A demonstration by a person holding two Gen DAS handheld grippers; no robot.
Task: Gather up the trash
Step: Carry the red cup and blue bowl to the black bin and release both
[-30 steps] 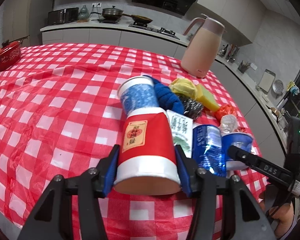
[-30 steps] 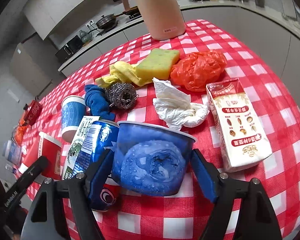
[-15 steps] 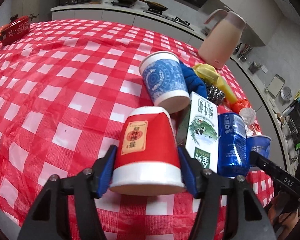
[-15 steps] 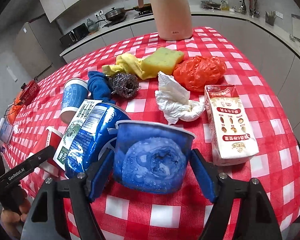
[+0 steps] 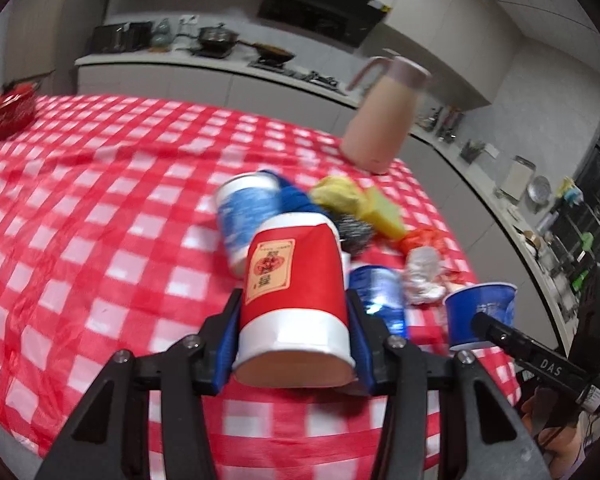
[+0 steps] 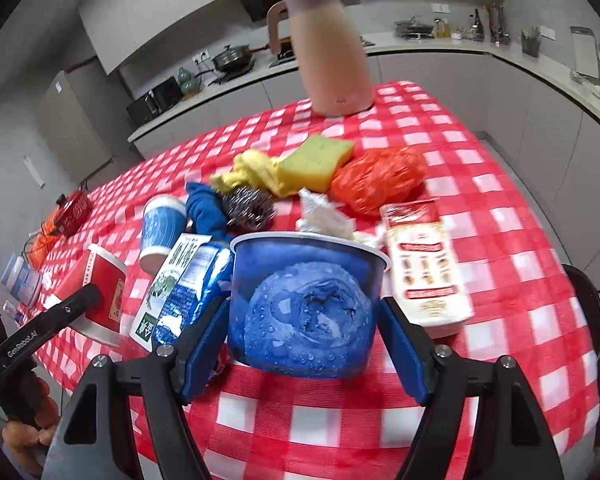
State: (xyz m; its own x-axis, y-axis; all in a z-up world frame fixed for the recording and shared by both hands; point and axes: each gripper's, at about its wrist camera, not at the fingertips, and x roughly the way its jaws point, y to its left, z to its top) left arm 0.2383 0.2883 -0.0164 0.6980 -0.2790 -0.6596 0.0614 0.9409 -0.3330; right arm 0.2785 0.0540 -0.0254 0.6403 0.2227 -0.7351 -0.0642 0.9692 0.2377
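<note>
left gripper [image 5: 294, 332] clamped on the red paper cup [image 5: 294, 300], pads on both sides of its lower body, cup upside down and lifted off the checked tablecloth [image 5: 80, 220]; gripped low on the wide end probably so the taper can't slip out

right gripper [image 6: 304, 332] closed around the blue bowl-cup [image 6: 306, 304], mouth up, blue pads bracketing its wall; looks raised clear of the cloth, so both hands carry one piece of trash each, likely to bin them in one trip

rest of the trash sits in a cluster mid-table: blue paper cup [image 6: 162, 232] upside down, green-white carton [image 6: 168, 284] and blue can [image 6: 194, 292] lying side by side, crumpled tissue [image 6: 324, 220], red-white carton [image 6: 428, 276] flat, orange bag [image 6: 380, 180]. Scourer [image 6: 248, 208], yellow sponge [image 6: 316, 160], yellow cloth and blue rag just behind, probably not trash. Pink jug [image 6: 328, 48] at the far edge

hard to read: left view is motion-blurred, carton mostly hidden behind the red cup there. No bin in either view. Bowl contents not visible, can partly hidden by the bowl
</note>
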